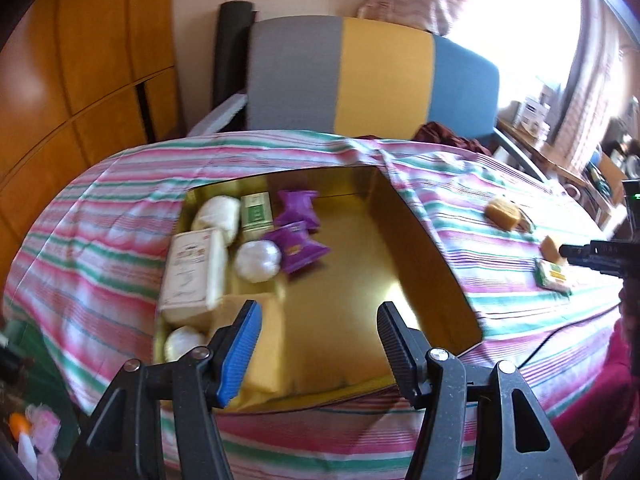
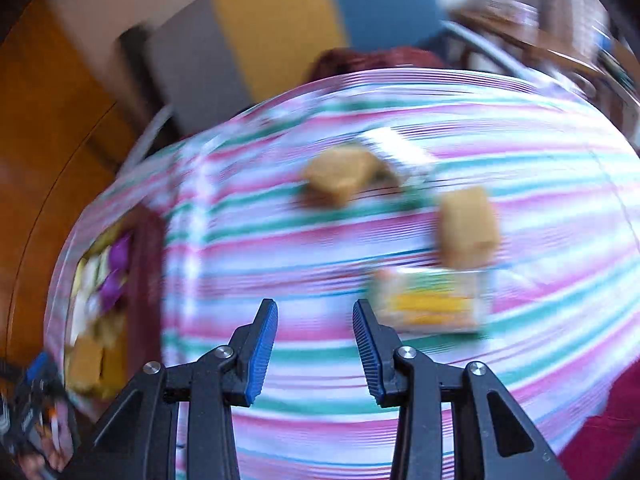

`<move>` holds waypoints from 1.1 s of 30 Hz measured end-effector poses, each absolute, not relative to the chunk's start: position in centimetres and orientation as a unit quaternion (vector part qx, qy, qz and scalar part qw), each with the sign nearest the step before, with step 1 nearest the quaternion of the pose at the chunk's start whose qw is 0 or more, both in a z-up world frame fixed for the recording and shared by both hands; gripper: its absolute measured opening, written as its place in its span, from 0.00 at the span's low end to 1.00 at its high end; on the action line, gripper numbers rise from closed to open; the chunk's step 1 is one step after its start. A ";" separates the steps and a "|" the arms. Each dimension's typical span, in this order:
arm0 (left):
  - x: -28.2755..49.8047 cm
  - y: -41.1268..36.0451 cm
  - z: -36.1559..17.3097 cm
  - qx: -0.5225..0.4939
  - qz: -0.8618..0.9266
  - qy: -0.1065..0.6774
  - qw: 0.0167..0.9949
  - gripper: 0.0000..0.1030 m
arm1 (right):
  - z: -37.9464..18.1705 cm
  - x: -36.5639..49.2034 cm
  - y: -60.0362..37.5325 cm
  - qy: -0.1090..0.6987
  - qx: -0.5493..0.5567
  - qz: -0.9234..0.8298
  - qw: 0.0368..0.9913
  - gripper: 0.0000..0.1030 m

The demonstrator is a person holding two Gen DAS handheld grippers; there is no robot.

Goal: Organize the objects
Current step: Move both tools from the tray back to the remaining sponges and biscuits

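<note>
From the left wrist view, the left gripper (image 1: 318,350) is seen poised over a gold tin (image 1: 424,240) sunk into the striped cloth (image 1: 100,240). Its jaws are parted and nothing is held between them. Several items are already packed against the tin's left side: a white box (image 1: 192,276), pale round buns (image 1: 256,261), a green carton (image 1: 256,214), purple packets (image 1: 298,240) and a yellow block (image 1: 268,340). The right half of the tin is left bare, presumably as room for what remains. Out on the cloth, well apart from the tin, a brown cake (image 1: 503,212), a second brown piece (image 1: 554,249) and a green-and-yellow packet (image 1: 554,277) are seen, with the right gripper reaching in near them.

From the right wrist view, which is heavily blurred, the right gripper (image 2: 316,354) is shown with its jaws narrowly parted and empty. The green-and-yellow packet (image 2: 430,304) lies just beyond its right fingertip, with the brown cake (image 2: 340,180) and the second brown piece (image 2: 468,228) farther off. The packet is judged the likely next pick, being nearest.
</note>
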State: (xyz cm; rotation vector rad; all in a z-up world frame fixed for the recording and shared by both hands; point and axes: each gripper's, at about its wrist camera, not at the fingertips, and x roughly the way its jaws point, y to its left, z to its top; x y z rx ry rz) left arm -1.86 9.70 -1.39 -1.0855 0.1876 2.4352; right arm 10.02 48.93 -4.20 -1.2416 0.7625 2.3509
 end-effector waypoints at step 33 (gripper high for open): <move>-6.4 45.8 -5.2 -0.420 0.768 0.258 0.409 0.84 | -8.1 16.5 60.8 0.482 -0.338 0.772 0.239 0.39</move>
